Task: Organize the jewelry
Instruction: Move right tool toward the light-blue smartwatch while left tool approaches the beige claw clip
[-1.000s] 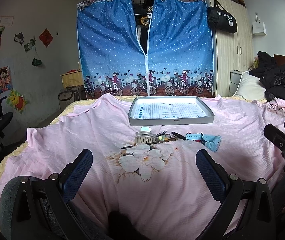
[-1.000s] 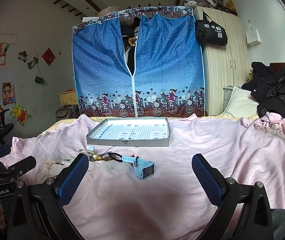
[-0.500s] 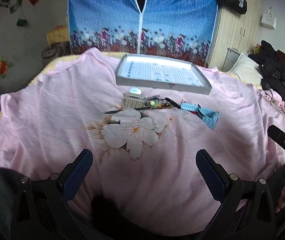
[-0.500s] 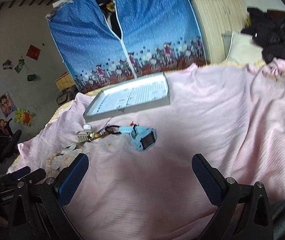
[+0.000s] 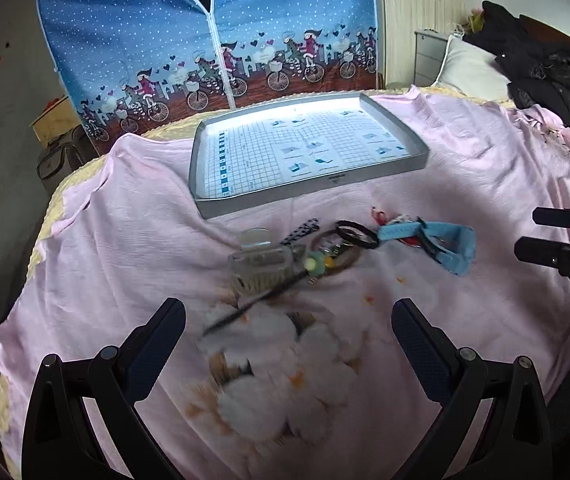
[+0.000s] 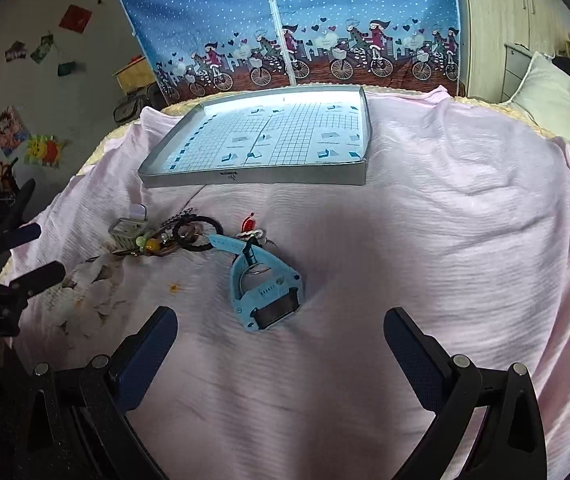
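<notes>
A row of small pieces lies on the pink bed sheet in front of a grey tray (image 5: 309, 184) (image 6: 253, 178) lined with gridded paper. From the left: a clear hair claw clip (image 5: 259, 266) (image 6: 127, 234), a thin dark hairpin (image 5: 257, 300), beaded bracelets (image 5: 331, 256) (image 6: 157, 242), a black hair tie (image 5: 357, 234) (image 6: 199, 232) and a light blue watch (image 5: 445, 242) (image 6: 265, 292). My left gripper (image 5: 285, 336) is open just short of the clip and hairpin. My right gripper (image 6: 281, 348) is open directly before the watch. Neither holds anything.
The sheet has a white flower print (image 5: 285, 376) near the left gripper. A blue zipped fabric wardrobe (image 5: 213, 40) stands behind the bed, a wooden cupboard (image 5: 417, 16) to its right. A pillow (image 5: 469, 68) and dark clothes (image 5: 557, 80) lie at the far right.
Both grippers have tilted down and moved forward toward the items on the sheet; the watch and clip now appear larger and closer. Both stayed open.
</notes>
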Tool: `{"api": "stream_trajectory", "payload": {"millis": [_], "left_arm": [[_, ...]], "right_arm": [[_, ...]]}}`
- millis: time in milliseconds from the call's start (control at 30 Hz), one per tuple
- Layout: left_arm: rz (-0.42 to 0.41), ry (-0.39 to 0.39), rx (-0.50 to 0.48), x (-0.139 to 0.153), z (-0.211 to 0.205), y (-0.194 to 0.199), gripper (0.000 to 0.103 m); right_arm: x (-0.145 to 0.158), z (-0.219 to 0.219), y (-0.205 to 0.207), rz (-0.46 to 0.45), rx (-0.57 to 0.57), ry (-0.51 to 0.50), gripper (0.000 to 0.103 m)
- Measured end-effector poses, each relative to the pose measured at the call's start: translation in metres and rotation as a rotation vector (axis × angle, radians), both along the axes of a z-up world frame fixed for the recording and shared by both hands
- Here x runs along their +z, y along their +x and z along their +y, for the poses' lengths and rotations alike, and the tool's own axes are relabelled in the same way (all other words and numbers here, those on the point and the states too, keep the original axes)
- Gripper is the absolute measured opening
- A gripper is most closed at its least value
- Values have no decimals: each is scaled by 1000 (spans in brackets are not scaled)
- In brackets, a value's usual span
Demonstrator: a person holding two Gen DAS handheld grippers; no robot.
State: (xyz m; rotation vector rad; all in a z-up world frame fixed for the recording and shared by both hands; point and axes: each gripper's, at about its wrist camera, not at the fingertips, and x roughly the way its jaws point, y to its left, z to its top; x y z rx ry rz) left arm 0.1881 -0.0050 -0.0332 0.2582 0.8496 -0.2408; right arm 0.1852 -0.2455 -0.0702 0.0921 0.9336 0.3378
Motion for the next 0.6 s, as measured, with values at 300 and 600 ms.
{"api": "stream_trajectory", "payload": {"millis": [300, 600], "left_arm": [[165, -122, 159, -37, 42, 66, 101], [137, -29, 117, -53, 28, 89, 100]], "right_arm": [[-28, 6, 25, 53, 24, 34, 103], [-43, 34, 46, 53, 28, -35, 99]]}}
